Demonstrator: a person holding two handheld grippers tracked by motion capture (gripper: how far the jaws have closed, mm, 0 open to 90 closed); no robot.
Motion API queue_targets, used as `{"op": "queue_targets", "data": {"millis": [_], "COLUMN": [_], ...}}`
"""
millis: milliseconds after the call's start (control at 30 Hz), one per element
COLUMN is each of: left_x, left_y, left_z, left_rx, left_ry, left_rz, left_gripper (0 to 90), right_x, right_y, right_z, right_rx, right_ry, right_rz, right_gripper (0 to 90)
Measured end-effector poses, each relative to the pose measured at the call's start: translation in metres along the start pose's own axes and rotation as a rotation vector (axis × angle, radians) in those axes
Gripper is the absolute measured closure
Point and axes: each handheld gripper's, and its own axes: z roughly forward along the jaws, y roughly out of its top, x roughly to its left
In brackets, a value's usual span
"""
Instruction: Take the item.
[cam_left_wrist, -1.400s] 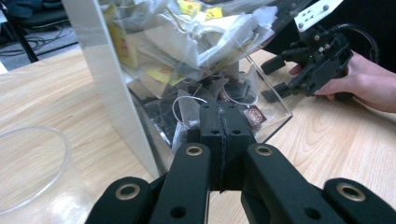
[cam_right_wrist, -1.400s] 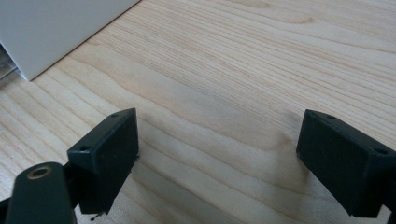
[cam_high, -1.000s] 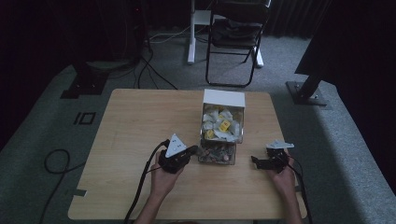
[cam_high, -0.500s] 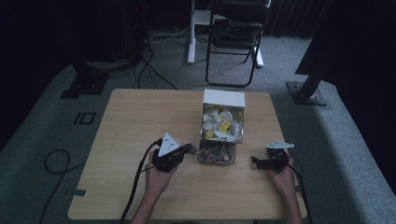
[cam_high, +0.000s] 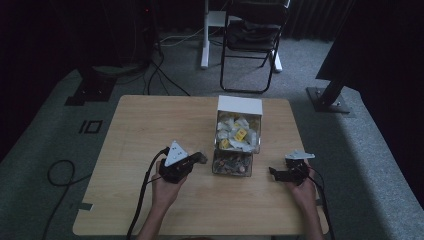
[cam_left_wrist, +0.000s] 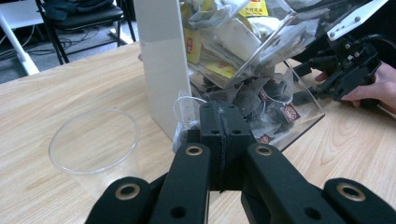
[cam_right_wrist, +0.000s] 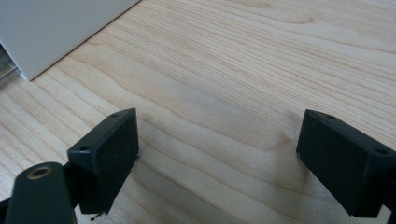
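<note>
The left claw (cam_left_wrist: 219, 140) is clamped shut on a tea bag string (cam_left_wrist: 184, 103) beside the clear dispenser (cam_left_wrist: 261, 79) on the desk (cam_high: 150, 130) — bag pulled, the empty cup (cam_left_wrist: 95, 142) still waiting. The right claw (cam_right_wrist: 217, 154) rests wide open, holding nothing.

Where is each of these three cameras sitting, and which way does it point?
High view: above the person's side, looking forward and down on the light wooden table; both forearms show.
Left gripper view: on the left hand-held gripper, facing the clear plastic tea-bag dispenser; its shut black jaws show.
Right gripper view: on the right hand-held gripper, looking down at bare tabletop; its open jaws show.
Shared: high and left gripper views both show the dispenser.
</note>
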Motion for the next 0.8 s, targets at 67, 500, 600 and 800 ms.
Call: {"op": "queue_targets", "data": {"millis": [67, 500, 600, 800], "left_x": [0.001, 0.014, 0.016, 0.022], "left_y": [0.000, 0.002, 0.002, 0.003], "left_z": [0.000, -0.004, -0.005, -0.004], "left_rx": [0.000, -0.004, -0.007, -0.011], "left_ry": [0.002, 0.016, 0.017, 0.024], "left_rz": [-0.003, -0.012, -0.016, -0.025], "left_gripper": [90.0, 90.0, 90.0, 90.0], "right_x": [0.000, 0.000, 0.000, 0.000], "right_y": [0.000, 0.000, 0.000, 0.000], "right_z": [0.000, 0.000, 0.000, 0.000], "right_rx": [0.000, 0.000, 0.000, 0.000], "right_ry": [0.000, 0.000, 0.000, 0.000], "right_rz": [0.000, 0.000, 0.000, 0.000], "right_gripper": [12.7, 12.7, 12.7, 12.7]}}
